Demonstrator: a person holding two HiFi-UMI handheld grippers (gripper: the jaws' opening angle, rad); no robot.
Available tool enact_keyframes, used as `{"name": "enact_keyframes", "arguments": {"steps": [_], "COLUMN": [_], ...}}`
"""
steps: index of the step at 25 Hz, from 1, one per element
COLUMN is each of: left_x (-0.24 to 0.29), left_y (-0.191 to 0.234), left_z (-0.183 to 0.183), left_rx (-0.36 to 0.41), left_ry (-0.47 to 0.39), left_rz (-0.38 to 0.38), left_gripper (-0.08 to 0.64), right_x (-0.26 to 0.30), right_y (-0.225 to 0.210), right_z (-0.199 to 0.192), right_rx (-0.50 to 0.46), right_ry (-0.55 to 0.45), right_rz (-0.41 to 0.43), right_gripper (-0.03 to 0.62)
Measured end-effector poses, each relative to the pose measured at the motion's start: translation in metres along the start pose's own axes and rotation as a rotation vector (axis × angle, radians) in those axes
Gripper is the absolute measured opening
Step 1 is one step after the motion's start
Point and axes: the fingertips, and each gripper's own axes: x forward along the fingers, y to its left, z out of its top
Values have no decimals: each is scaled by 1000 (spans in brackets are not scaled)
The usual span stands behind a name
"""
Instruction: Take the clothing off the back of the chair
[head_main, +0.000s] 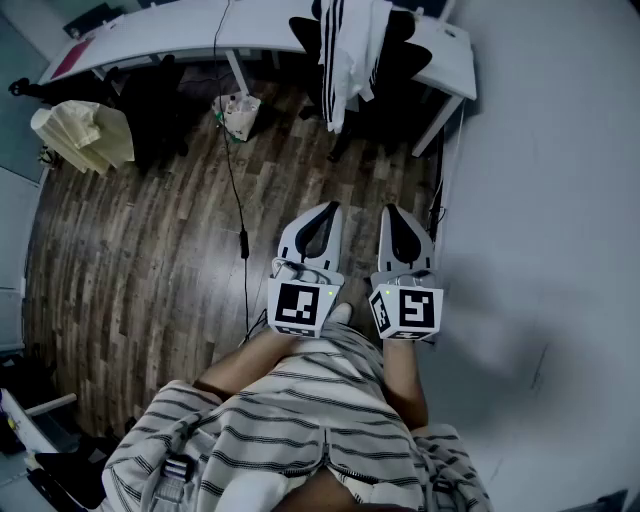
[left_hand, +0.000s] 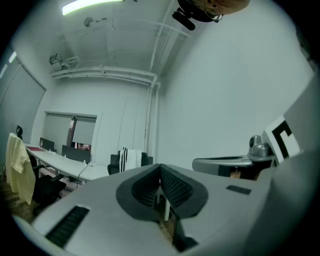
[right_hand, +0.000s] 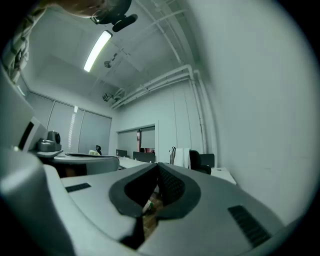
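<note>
A white garment with black stripes (head_main: 350, 50) hangs over the back of a black chair (head_main: 405, 55) at the white desk, far ahead of me. It shows small in the left gripper view (left_hand: 131, 159) and in the right gripper view (right_hand: 180, 157). My left gripper (head_main: 322, 215) and right gripper (head_main: 398, 218) are held side by side, level, in front of my body and well short of the chair. Both are shut with nothing between the jaws. In their own views the left gripper (left_hand: 160, 170) and the right gripper (right_hand: 157, 167) show jaw tips that meet.
A cream garment (head_main: 85, 135) hangs on another dark chair at the left. A long white desk (head_main: 160, 35) runs along the far side. A black cable (head_main: 238, 190) trails over the wooden floor near a small bag (head_main: 240, 115). A pale wall (head_main: 550, 200) stands close on my right.
</note>
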Motion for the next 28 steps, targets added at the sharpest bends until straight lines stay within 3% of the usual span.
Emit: {"name": "enact_keyframes", "arguments": {"steps": [18,28], "left_x": [41,58], "left_y": [-31,-31], "left_z": [-15,-31], "left_rx": [-17,15], "left_ry": [10,79], "left_rz": [67,112], "left_gripper": [23,23], "right_x": [10,30], "right_y": [-55,-72], "right_z": [-10,-21], "right_rx": [25,42], "right_ry": [-4,14], "right_rz": [48,85], "right_gripper": [18,18]}}
